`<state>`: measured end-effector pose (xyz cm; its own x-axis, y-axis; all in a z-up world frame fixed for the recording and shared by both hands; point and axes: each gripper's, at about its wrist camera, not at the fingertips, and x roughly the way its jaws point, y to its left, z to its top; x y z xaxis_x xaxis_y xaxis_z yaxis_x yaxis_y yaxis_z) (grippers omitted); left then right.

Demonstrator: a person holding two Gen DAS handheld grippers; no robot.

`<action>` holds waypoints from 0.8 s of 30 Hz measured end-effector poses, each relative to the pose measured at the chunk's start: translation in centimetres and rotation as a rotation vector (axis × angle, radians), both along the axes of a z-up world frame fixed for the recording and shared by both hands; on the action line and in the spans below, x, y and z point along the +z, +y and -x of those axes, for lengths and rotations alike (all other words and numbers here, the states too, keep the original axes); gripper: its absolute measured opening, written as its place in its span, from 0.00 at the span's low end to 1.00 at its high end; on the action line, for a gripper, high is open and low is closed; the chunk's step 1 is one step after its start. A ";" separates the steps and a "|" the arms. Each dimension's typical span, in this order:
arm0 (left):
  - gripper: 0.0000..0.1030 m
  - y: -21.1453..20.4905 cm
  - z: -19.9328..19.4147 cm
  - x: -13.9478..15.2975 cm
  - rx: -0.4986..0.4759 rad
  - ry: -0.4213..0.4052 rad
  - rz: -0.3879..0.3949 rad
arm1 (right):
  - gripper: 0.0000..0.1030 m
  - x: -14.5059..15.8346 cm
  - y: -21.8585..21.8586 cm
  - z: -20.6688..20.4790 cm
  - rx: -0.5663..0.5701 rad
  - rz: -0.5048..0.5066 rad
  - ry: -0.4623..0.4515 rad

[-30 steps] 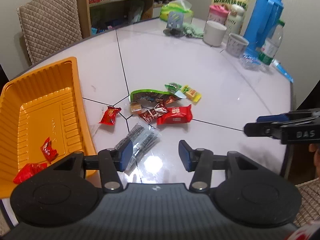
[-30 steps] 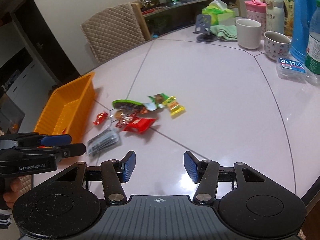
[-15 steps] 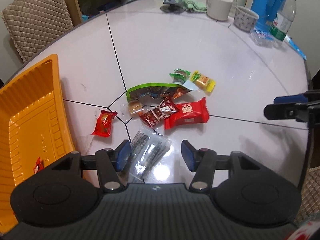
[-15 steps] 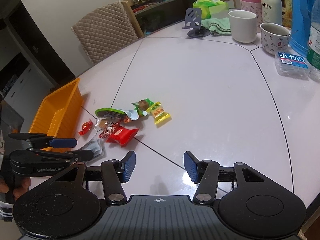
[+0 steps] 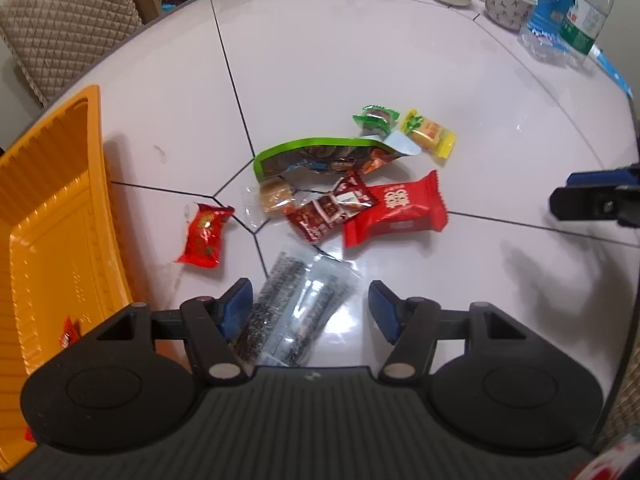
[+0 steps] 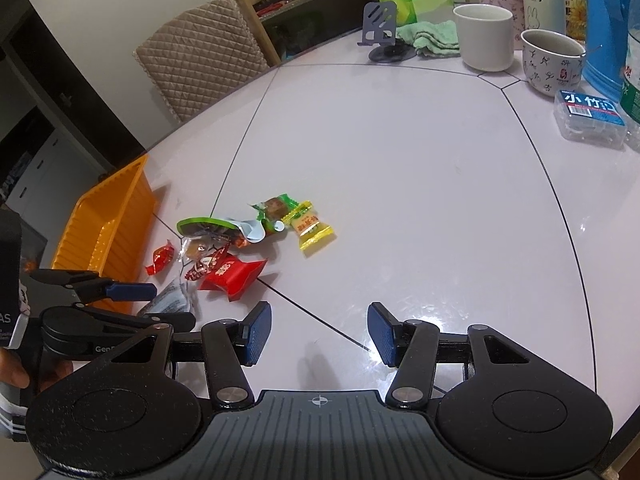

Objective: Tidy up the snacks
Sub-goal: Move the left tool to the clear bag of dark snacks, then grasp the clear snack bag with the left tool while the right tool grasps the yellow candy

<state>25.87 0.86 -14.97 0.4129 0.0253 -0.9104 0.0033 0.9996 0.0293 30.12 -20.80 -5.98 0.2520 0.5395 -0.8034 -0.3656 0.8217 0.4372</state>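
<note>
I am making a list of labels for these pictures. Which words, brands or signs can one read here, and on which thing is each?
"miffy": on the pale blue flask.
"小竹": on the clear plastic box; the last character is unclear.
"Gen...": on the left gripper, the rest hidden.
"AS": on the block at the left edge, cut off.
Red snack pack: white print, too blurred.
Other wrappers: too small.

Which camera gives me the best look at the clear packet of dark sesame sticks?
The left wrist view. The clear packet lies there large and unobstructed on the table, between the open fingers of the left gripper. In the right wrist view the packet is small and partly hidden behind that gripper.
</note>
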 end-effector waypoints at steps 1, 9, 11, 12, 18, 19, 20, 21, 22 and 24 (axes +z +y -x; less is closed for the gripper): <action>0.58 -0.1 0.1 0.0 0.003 0.002 0.006 | 0.52 -0.1 0.1 0.0 0.001 0.001 0.002; 0.55 -0.6 1.4 0.3 0.045 -0.011 0.045 | 0.52 -0.4 0.4 0.0 0.011 0.001 0.013; 0.50 -0.2 1.3 0.3 0.071 -0.019 0.054 | 0.52 -0.4 0.5 0.0 0.014 0.001 0.013; 0.49 -0.1 1.3 0.3 0.074 -0.016 0.054 | 0.52 -0.4 0.5 0.1 0.015 0.002 0.013; 0.43 -0.1 0.8 -0.6 0.077 0.020 0.017 | 0.52 -0.5 0.5 0.1 0.014 0.004 0.014; 0.42 -0.1 0.7 -0.7 0.083 0.021 0.017 | 0.52 -0.6 0.5 0.2 0.013 0.004 0.014; 0.41 -0.1 0.7 -0.8 0.090 0.019 0.017 | 0.52 -0.6 0.4 0.2 0.012 0.004 0.015; 0.40 -0.1 0.7 -0.8 0.093 0.014 0.017 | 0.52 -0.6 0.4 0.2 0.011 0.003 0.014; 0.38 -0.1 0.6 -0.8 0.093 0.011 0.017 | 0.52 -0.7 0.4 0.2 0.010 0.004 0.013; 0.35 -0.1 0.7 -0.7 0.090 0.005 0.018 | 0.52 -0.7 0.3 0.1 0.010 0.006 0.010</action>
<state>25.15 0.76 -15.71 0.4056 0.0456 -0.9129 -0.0862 0.9962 0.0115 29.99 -20.48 -6.69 0.2388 0.5370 -0.8091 -0.3690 0.8209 0.4359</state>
